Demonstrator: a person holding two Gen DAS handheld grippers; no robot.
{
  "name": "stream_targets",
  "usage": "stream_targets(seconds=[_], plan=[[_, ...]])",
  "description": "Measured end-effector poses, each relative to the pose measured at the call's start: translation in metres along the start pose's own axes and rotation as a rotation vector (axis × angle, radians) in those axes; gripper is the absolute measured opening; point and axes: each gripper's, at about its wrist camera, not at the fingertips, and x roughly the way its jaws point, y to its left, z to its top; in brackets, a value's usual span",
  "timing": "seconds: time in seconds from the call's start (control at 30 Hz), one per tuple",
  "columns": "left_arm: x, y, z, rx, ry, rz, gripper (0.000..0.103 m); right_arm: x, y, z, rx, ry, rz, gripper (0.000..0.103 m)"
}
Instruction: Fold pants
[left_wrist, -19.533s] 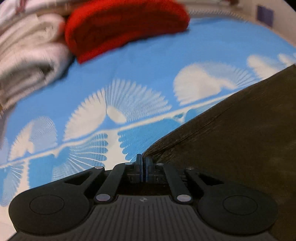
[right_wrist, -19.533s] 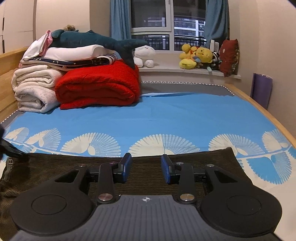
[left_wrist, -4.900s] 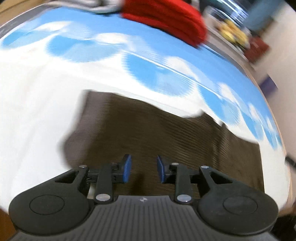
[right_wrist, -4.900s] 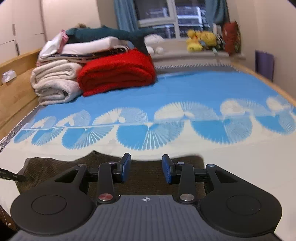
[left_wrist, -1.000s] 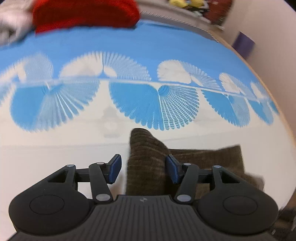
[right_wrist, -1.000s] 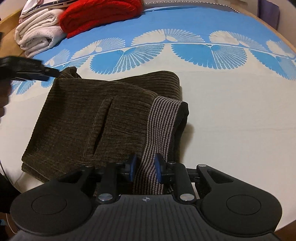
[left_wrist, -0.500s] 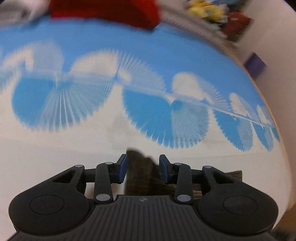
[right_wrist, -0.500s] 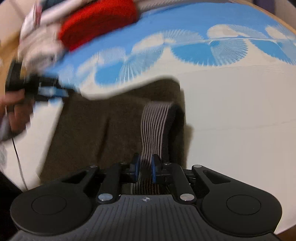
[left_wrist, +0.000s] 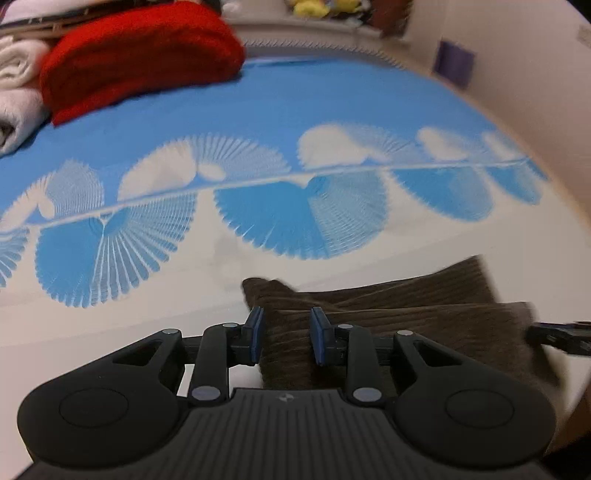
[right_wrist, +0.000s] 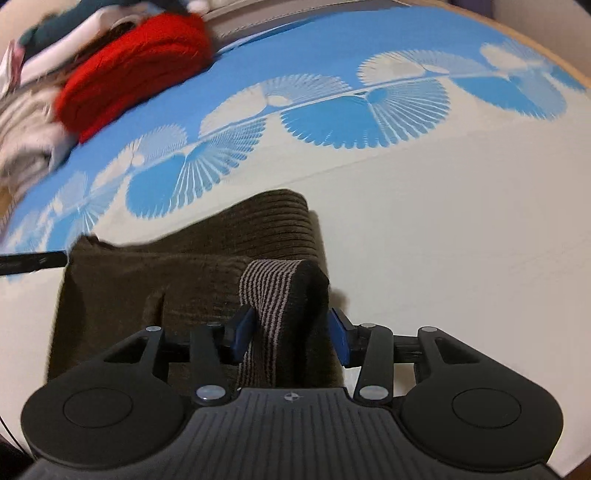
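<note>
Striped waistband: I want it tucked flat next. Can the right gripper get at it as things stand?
Probably yes. The striped waistband already lies between the right gripper's jaws, which have just been opening, and nothing covers it.

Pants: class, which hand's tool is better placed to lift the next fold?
Probably the left. The left tool has just been closing, its pads against a corner of the pants. The right tool has just been opening; its pads stand off the striped waistband.
</note>
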Motion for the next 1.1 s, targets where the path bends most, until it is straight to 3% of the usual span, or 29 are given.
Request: stream_targets(seconds=[0.07, 0.17, 0.27, 0.3, 0.33, 0.4, 0.43, 0.53, 0.63, 0.73, 0.87, 1.1], plan=[[-0.022, -0.006, -0.007, 0.036, 0.053, -0.03, 0.03, -0.016, -0.003, -0.003, 0.026, -0.038, 0.036, 0.045], [-0.042, -0.025, -0.038, 0.171, 0.138, -0.077, 0.03, -0.036, -0.005, -0.014, -0.001, -0.041, 0.125, 0.045], [-0.032, -0.035, -0.084, 0.2, 0.23, -0.145, 0.03, -0.043, -0.002, -0.03, -0.086, 0.025, 0.154, 0.045], [-0.014, -0.037, -0.105, 0.214, 0.332, -0.125, 0.03, -0.041, 0.0, -0.036, -0.132, 0.063, 0.14, 0.044], [-0.002, -0.039, -0.12, 0.254, 0.37, -0.095, 0.031, -0.036, 0.001, -0.045, -0.176, 0.116, 0.112, 0.048], [-0.006, -0.049, -0.123, 0.339, 0.328, -0.076, 0.03, -0.03, -0.005, -0.055, -0.177, 0.178, 0.096, 0.06], [-0.011, -0.046, -0.117, 0.307, 0.304, -0.096, 0.033, -0.031, -0.008, -0.055, -0.148, 0.184, 0.112, 0.059], [-0.02, -0.02, -0.102, 0.105, 0.236, -0.131, 0.061, -0.043, -0.015, -0.048, -0.079, 0.111, 0.144, 0.06], [-0.019, -0.007, -0.089, -0.005, 0.188, -0.112, 0.068, -0.045, -0.025, -0.041, 0.021, 0.052, 0.154, 0.067], [-0.003, 0.0, -0.083, -0.103, 0.197, -0.104, 0.076, -0.033, -0.03, -0.033, 0.083, 0.063, 0.153, 0.069], [0.018, 0.002, -0.076, -0.153, 0.224, -0.035, 0.077, -0.008, -0.033, -0.029, 0.114, 0.129, 0.129, 0.073], [0.032, 0.01, -0.067, -0.172, 0.255, -0.011, 0.077, 0.014, -0.032, -0.023, 0.124, 0.167, 0.136, 0.086]])
